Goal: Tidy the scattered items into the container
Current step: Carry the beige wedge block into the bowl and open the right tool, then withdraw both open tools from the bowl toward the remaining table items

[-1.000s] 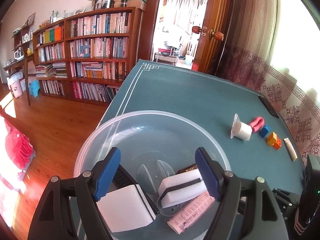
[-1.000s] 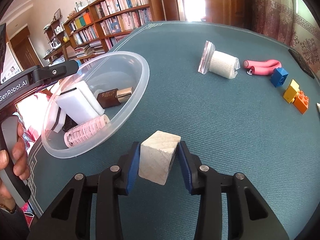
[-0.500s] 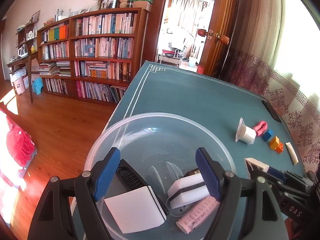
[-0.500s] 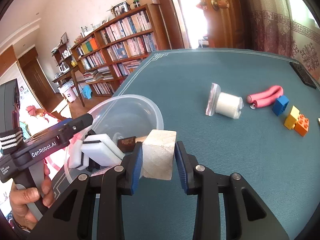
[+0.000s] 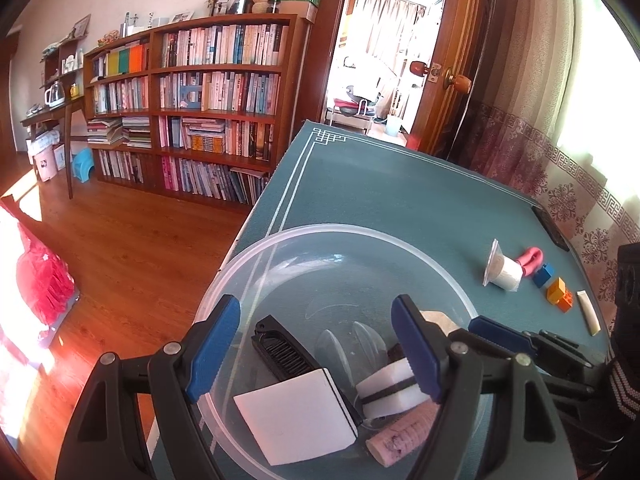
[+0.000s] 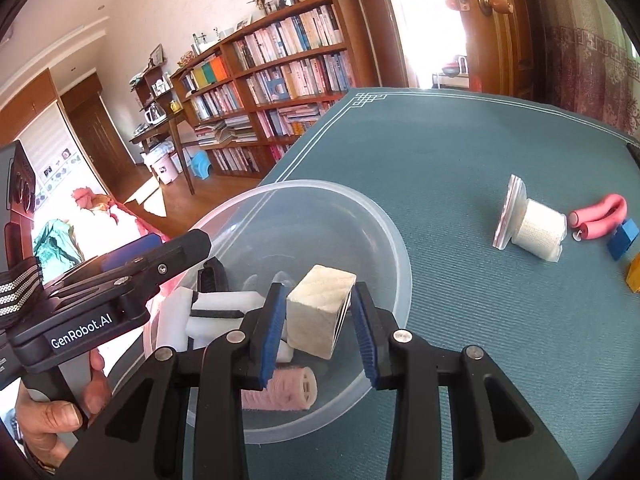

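Observation:
A clear plastic bowl (image 5: 360, 227) (image 6: 400, 248) sits at the near left corner of the teal table. It holds white sponges (image 5: 296, 420), a black comb (image 5: 280, 348) and a pink hair roller (image 5: 404, 436) (image 6: 288, 392). My right gripper (image 6: 318, 292) is shut on a pale wooden block (image 6: 320, 312), which hangs over the bowl's inside. The left wrist view shows that block (image 5: 436, 318) and the right gripper (image 5: 460, 322) at the bowl's right rim. My left gripper (image 5: 316, 344) is open above the bowl's near side with nothing between its fingers.
On the table to the right lie a bagged gauze roll (image 6: 536, 232), a pink curved piece (image 6: 600, 216), a blue brick (image 6: 622, 238), orange and yellow bricks (image 5: 558, 294) and a cream tube (image 5: 588, 312). A hand (image 6: 52, 420) holds the left gripper. A bookshelf (image 5: 200, 112) stands beyond the table's left edge.
My right gripper has carried the wooden block left from above the table to over the bowl. The left gripper has stayed open over the bowl.

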`<state>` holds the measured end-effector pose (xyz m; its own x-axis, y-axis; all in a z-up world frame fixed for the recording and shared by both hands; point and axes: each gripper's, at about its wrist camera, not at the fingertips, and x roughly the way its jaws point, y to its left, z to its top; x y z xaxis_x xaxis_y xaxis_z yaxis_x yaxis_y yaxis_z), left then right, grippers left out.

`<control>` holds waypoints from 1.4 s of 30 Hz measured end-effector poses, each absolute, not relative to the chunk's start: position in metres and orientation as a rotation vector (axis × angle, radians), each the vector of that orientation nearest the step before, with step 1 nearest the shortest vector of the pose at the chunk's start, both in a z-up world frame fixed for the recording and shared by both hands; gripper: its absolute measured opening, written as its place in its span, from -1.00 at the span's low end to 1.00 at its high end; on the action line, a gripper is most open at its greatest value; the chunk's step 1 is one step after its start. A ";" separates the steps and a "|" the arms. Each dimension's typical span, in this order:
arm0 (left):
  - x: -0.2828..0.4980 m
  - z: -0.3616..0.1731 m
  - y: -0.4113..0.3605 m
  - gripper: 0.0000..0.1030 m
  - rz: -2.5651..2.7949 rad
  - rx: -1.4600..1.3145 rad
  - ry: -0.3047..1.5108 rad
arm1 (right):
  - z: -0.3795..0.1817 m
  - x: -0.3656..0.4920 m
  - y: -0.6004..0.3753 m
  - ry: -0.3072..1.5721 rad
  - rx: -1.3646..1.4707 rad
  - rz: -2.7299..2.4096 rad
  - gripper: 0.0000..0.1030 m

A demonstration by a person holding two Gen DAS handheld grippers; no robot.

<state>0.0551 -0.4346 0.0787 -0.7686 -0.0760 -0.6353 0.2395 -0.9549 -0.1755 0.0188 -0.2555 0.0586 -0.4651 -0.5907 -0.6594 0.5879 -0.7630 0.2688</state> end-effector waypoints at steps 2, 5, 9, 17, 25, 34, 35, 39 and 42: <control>0.055 0.078 -0.436 0.60 -2.776 0.985 0.376 | 0.059 0.019 -0.252 -0.008 1.001 -2.233 -0.24; 0.053 0.076 -0.435 0.60 -2.778 0.998 0.378 | 0.058 0.020 -0.245 -0.025 1.003 -2.239 -0.24; 0.052 0.075 -0.427 0.64 -2.787 1.017 0.365 | 0.058 0.022 -0.235 -0.037 1.009 -2.253 -0.24; 0.051 0.079 -0.414 0.93 -2.814 1.013 0.372 | 0.056 0.021 -0.200 -0.093 1.025 -2.301 -0.14; 0.044 0.086 -0.389 1.00 -2.824 1.016 0.279 | 0.048 0.013 -0.146 -0.191 1.077 -2.371 -0.09; 0.031 0.093 -0.342 1.00 -2.879 1.031 0.114 | 0.036 0.004 -0.078 -0.301 1.128 -2.482 0.00; 0.029 0.092 -0.337 1.00 -2.884 1.041 0.103 | 0.036 0.003 -0.069 -0.318 1.133 -2.496 0.00; 0.022 0.091 -0.315 1.00 -2.913 1.083 0.085 | 0.034 -0.002 -0.033 -0.384 1.138 -2.558 0.00; 0.018 0.091 -0.300 1.00 -2.933 1.096 0.072 | 0.035 -0.004 -0.006 -0.413 1.137 -2.612 0.00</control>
<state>0.0176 -0.2997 0.0909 -0.7550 0.0071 -0.6557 0.0250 -0.9989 -0.0395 -0.0037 -0.0058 0.0347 -0.6590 -0.3469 -0.6674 0.1240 -0.9253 0.3585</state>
